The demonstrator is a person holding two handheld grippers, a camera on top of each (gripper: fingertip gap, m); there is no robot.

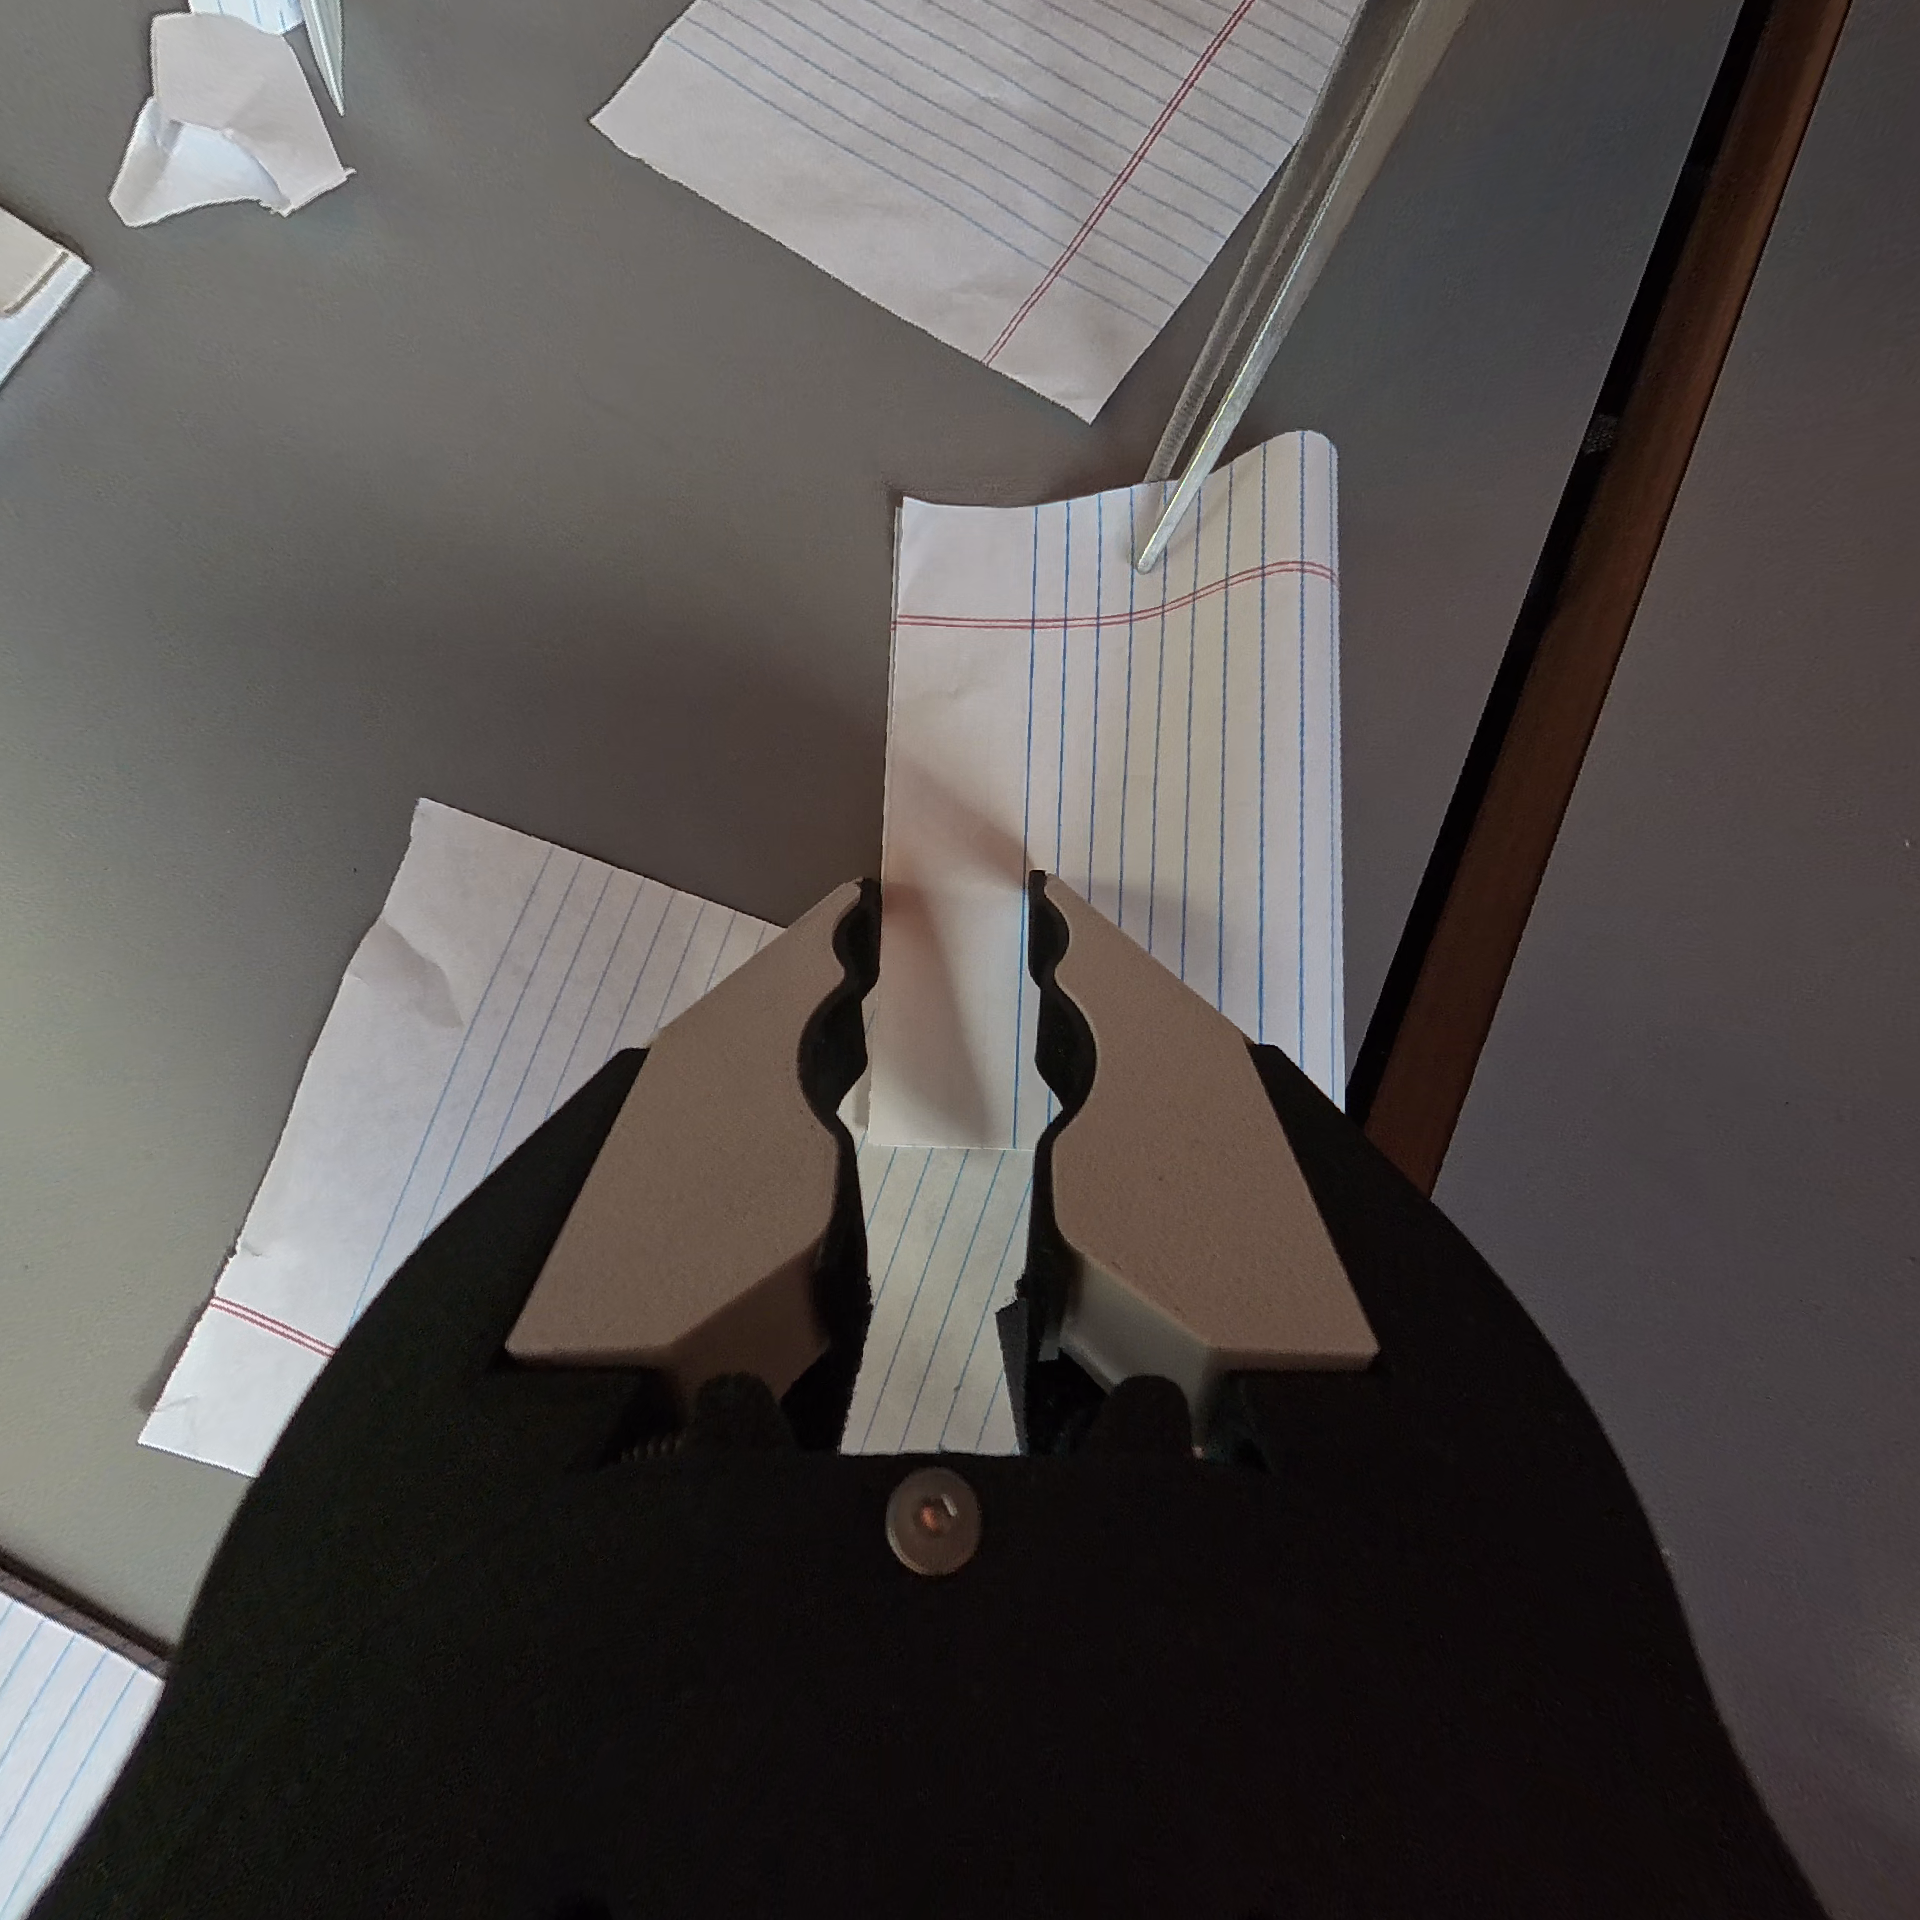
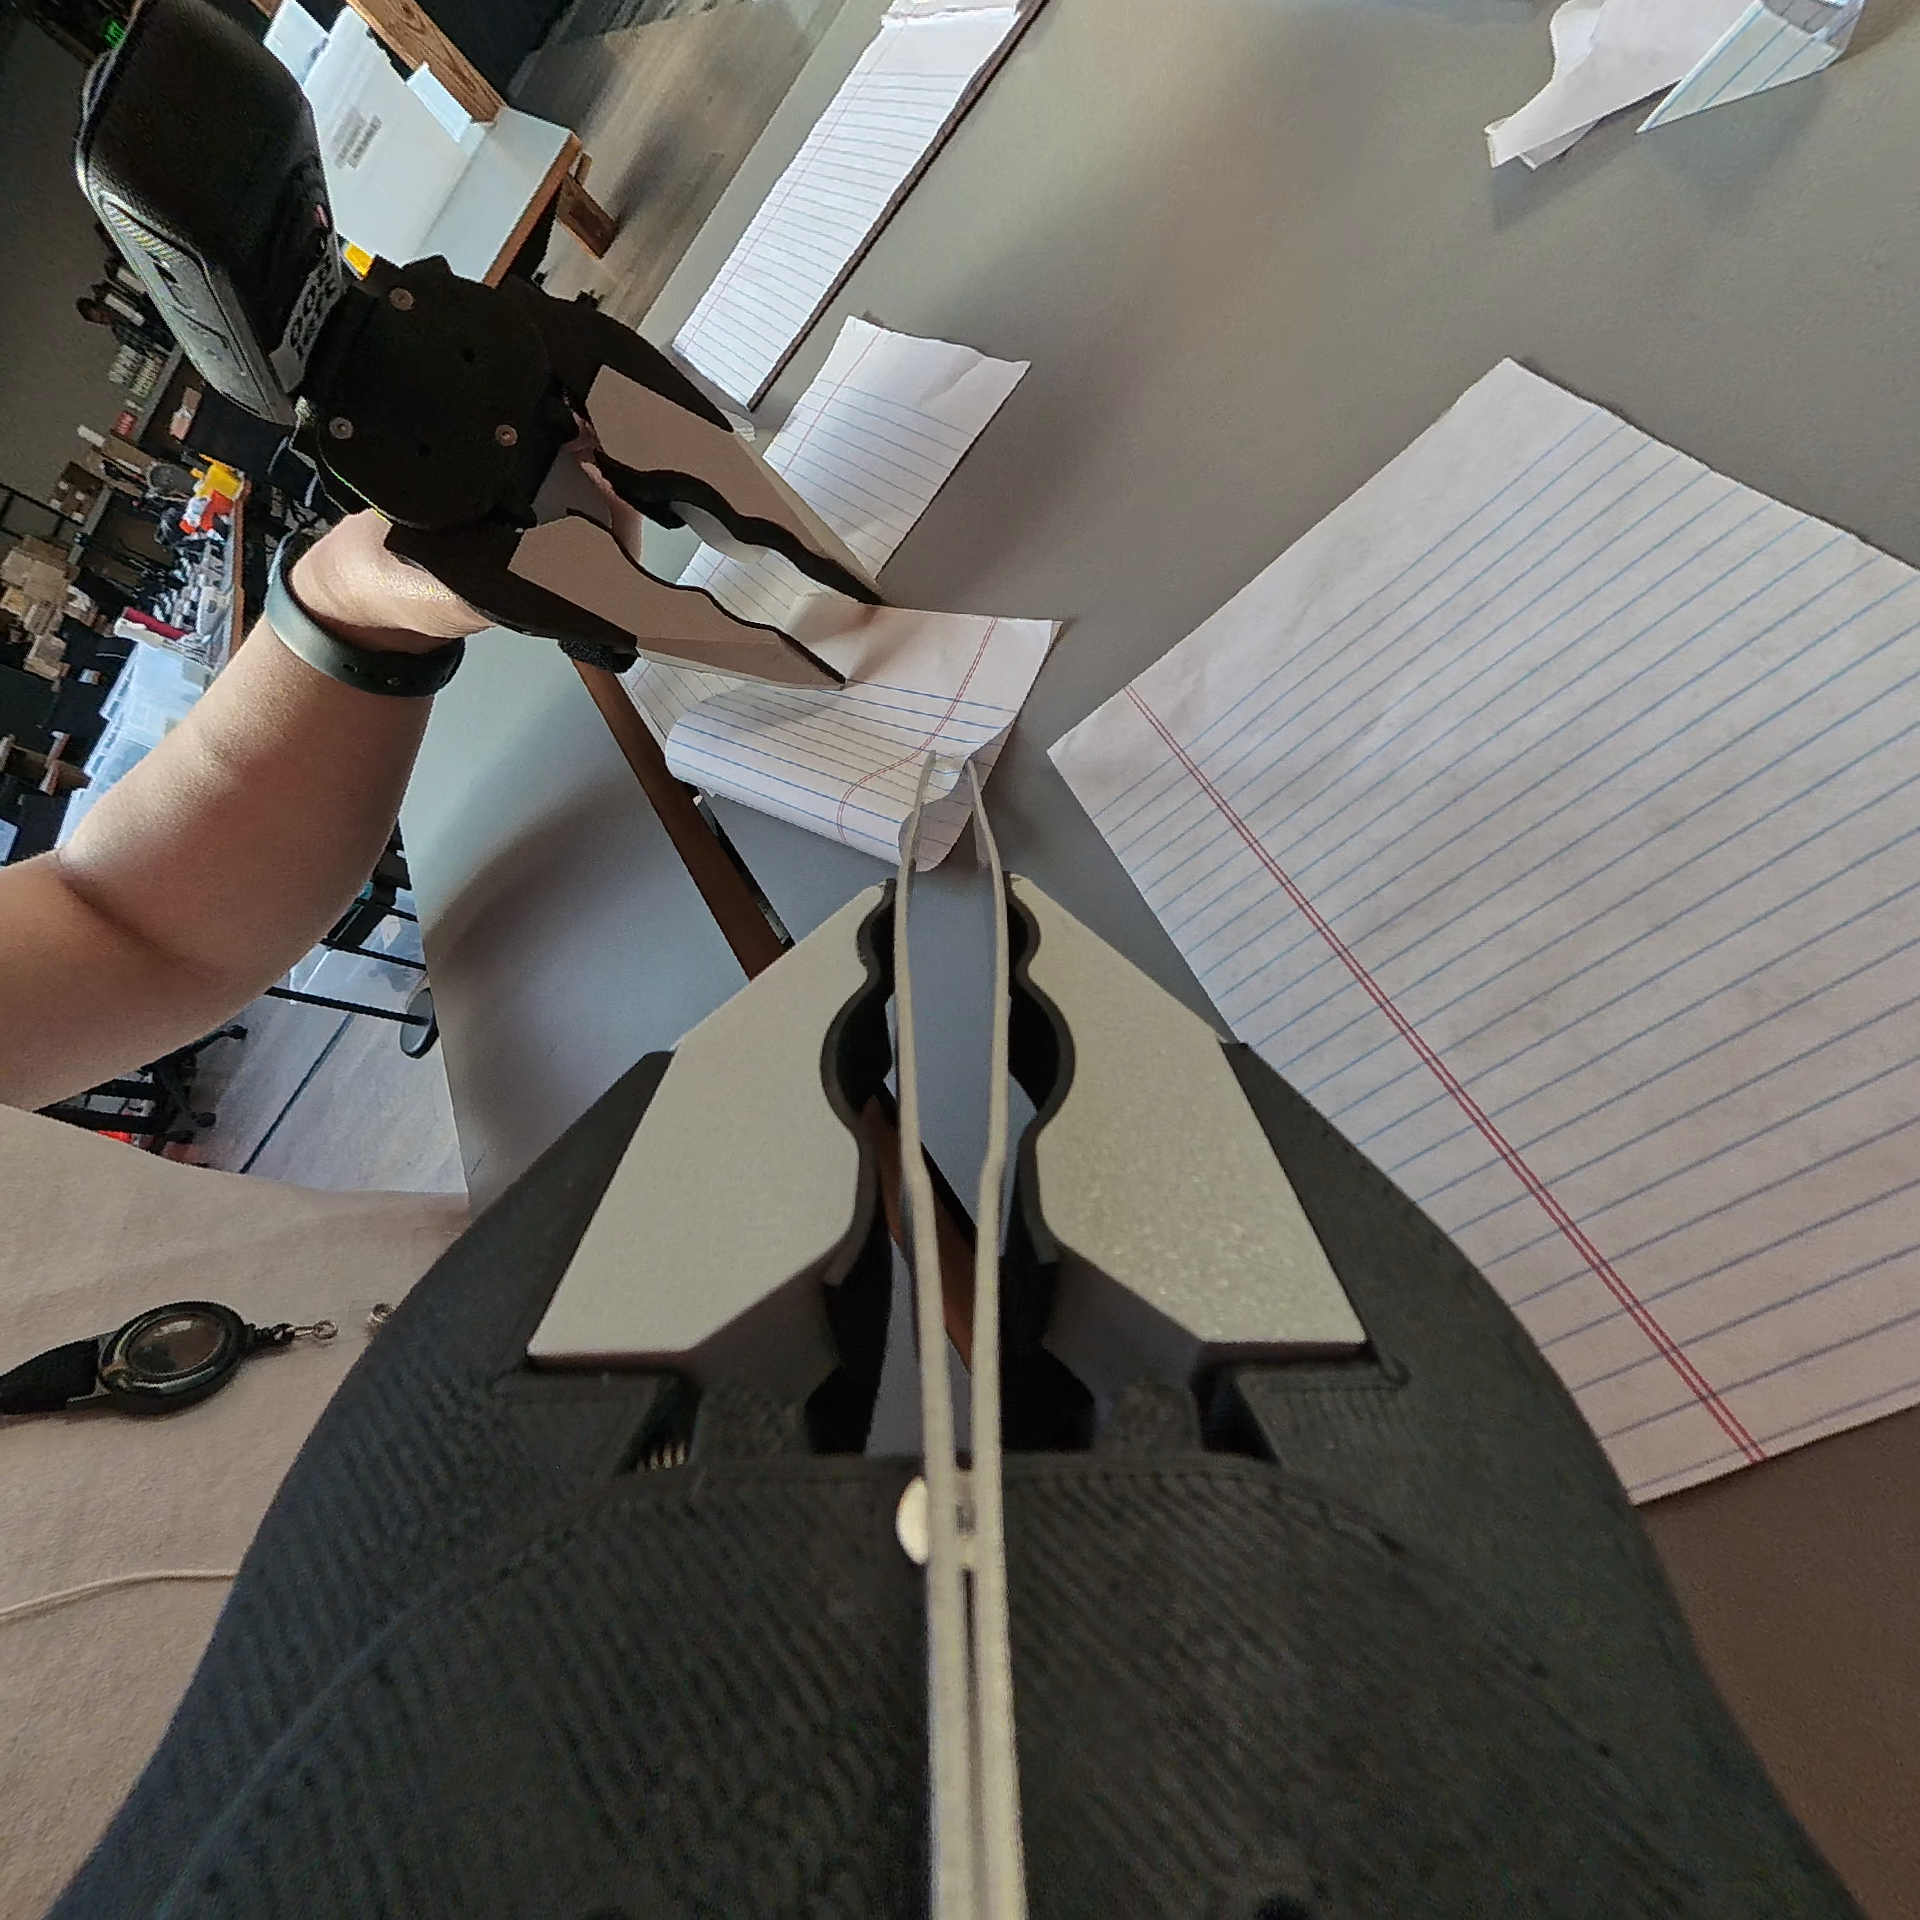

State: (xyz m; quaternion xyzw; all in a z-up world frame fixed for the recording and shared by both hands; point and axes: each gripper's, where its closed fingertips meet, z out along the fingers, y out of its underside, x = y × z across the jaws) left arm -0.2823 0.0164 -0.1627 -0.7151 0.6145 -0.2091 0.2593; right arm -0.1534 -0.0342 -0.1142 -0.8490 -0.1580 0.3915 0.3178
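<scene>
In the left wrist view the left tongs [image 1: 954,883] hang spread over a folded lined sheet [image 1: 1112,748] on the grey counter [image 1: 364,540], while the right wrist view shows the right tongs [image 2: 951,883] pinching metal tweezers [image 2: 951,1039] (tips at that sheet's curled edge).

My left gripper [image 1: 954,883] stands on the folded sheet [image 1: 1174,748] at the desk [image 1: 416,520] edge, with another sheet [image 1: 488,1039] partly under it. The tweezers [image 2: 951,1039] in my right gripper [image 2: 948,883] reach its far corner; a large sheet [image 2: 1538,883] lies to their right.
</scene>
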